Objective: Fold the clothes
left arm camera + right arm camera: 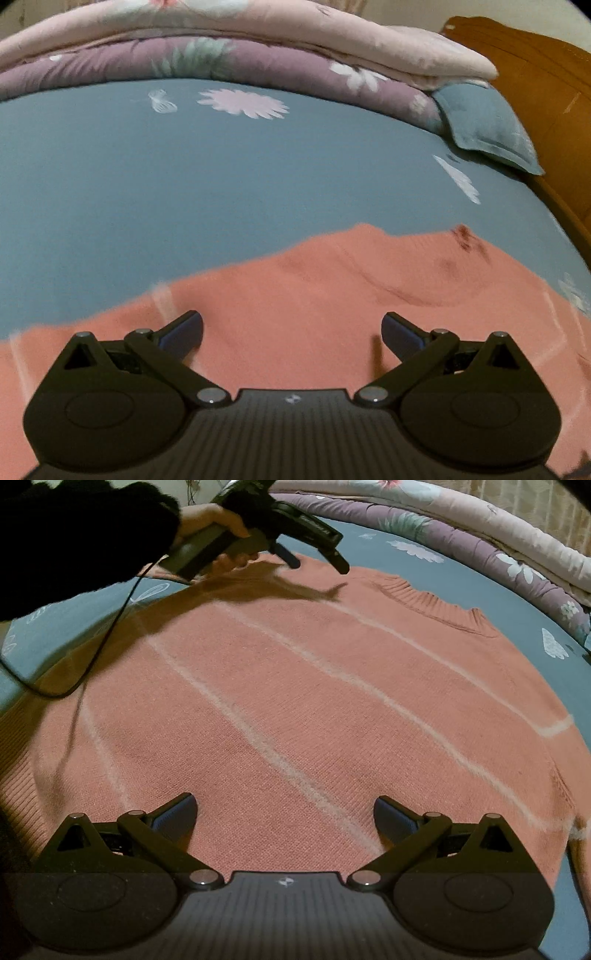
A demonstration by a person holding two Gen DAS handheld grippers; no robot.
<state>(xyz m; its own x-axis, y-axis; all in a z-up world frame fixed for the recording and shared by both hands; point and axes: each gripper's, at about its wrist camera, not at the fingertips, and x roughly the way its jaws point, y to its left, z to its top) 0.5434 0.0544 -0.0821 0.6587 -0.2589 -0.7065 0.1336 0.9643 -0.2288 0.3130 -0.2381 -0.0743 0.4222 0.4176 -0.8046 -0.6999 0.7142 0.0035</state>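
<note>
On the middle of the bed, a salmon-pink knitted sweater with thin pale stripes point(295, 709) lies spread flat on the blue-grey flower-printed bedsheet point(184, 177). Its ribbed collar point(439, 605) points toward the far edge of the bed, where the folded purple and pink floral quilts point(258, 55) are stacked, with a blue-grey pillow point(487, 125) at the far right corner beside the brown wooden headboard point(546, 92).

Both pairs of tongs stand wide open and hold nothing. The left tongs point(291, 328) hover over the sweater's left shoulder side, close to the knit; that view is blurred, so whether they touch the cloth cannot be told. In the right wrist view the person's left hand point(214, 520), in a black sleeve point(74, 535), carries those tongs above the far left part of the garment. The right tongs point(283, 812) hang over the lower body of the sweater, near the hem side.

The step in hand looks like taking hold for a first fold. To do it well, each pair should pinch both layers of knit at an edge, not the middle, and at matching heights, so the fold line runs straight along a stripe. The knit is soft and stretchy: lift only a little, carry the edge across without dragging, and keep the trailing black cable point(92, 657) off the cloth.
</note>
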